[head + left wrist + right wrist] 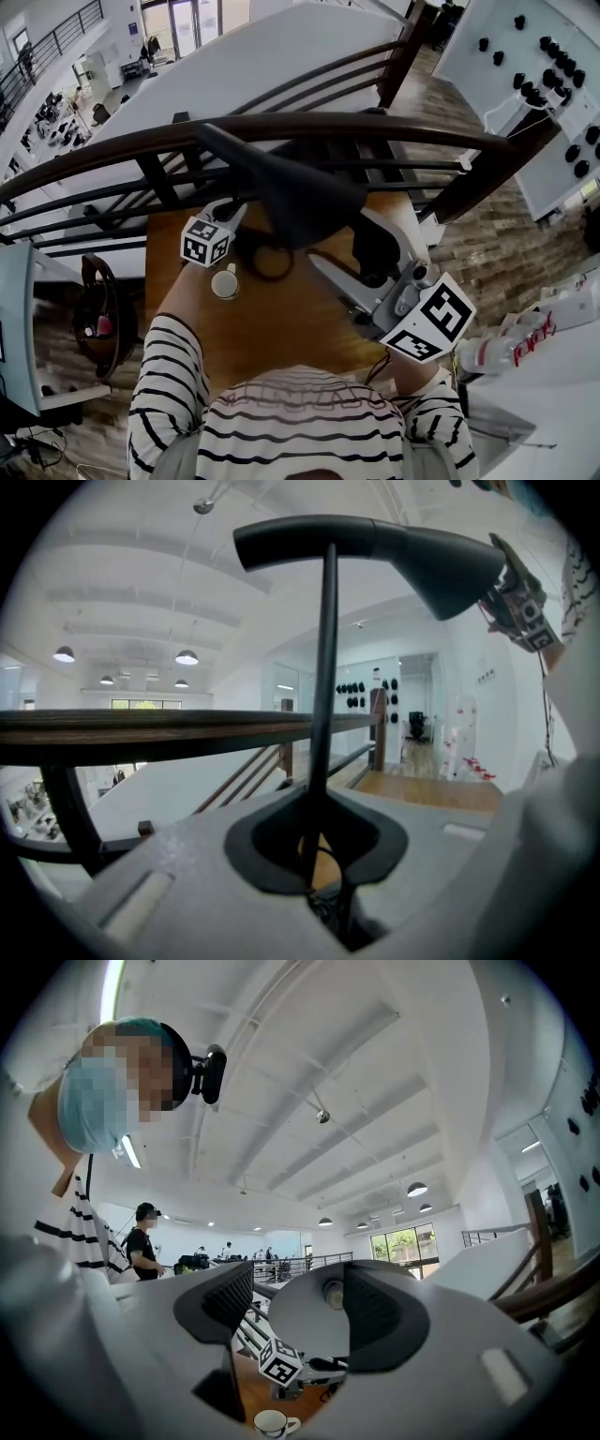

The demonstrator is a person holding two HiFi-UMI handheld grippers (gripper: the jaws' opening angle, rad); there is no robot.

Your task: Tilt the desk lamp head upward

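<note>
The black desk lamp stands on the wooden table [281, 328], its cone-shaped head [291, 192] raised over the table's middle. In the left gripper view the thin black stem [323, 667] rises between the jaws to the head [375, 550]. My left gripper [319, 841] is shut on that stem low down; in the head view it [242, 211] reaches in under the head. My right gripper [352, 258] sits at the head's wide end. Its jaws stand apart, and the white inside of the shade with its bulb [328, 1293] shows between the tips [298, 1312], close to the right pad.
A white cup [224, 281] stands on the table beside my left gripper. A dark wooden railing [281, 127] curves along the table's far side, with an open drop behind it. A white wall panel with black knobs [548, 56] is at the right. A plastic bottle [497, 352] lies right.
</note>
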